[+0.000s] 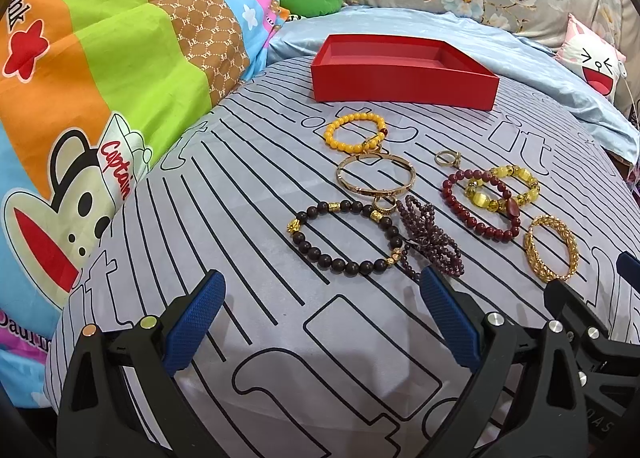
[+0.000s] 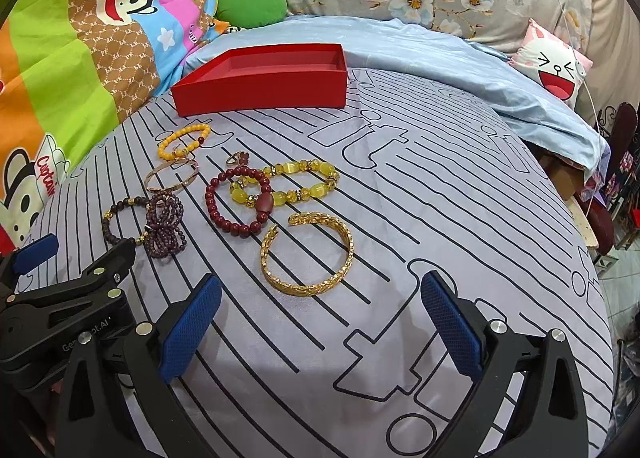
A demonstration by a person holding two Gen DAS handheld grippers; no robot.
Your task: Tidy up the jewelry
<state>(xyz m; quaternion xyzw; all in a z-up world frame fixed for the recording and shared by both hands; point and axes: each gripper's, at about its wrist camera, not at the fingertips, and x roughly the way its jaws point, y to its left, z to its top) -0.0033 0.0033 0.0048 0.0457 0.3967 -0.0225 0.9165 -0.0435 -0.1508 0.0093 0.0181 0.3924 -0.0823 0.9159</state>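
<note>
Both claws hover low over the bed's striped grey cover [image 2: 460,194], and the red box [image 1: 404,76] is our landmark, sitting open-topped at the far end of that cover with nothing visible inside it. The left claw [image 1: 320,322] is spread wide, blue pads well apart, gripping nothing. The right claw [image 2: 320,322] is just as wide and just as empty.

All the jewelry lies on the cover on the near side of the red box. Closest to the box is the yellow bead bracelet [image 1: 354,133]. Just nearer than that comes the thin gold bangle [image 1: 376,175], touching it at the clasp. Further from the box again, the dark bead bracelet [image 1: 344,236] with gold spacers, a small gold ring [image 1: 385,204] resting at its far rim. Right against it, a bunched purple bead strand [image 1: 430,240], lying close to the left claw's right pad.

Off toward the box's right corner, a ring with a dark flower top [image 2: 237,158] lies alone. Nearer than that, the dark red bead bracelet [image 2: 236,200] and the pale yellow stone bracelet [image 2: 286,182] overlap, the yellow one crossing the red loop. Farthest from the box on that side is the open gold cuff bangle [image 2: 308,254], flat on the cover and just ahead of the right claw's spread fingers.

To the left of the box rises a bright cartoon-monkey quilt [image 1: 100,78].
</note>
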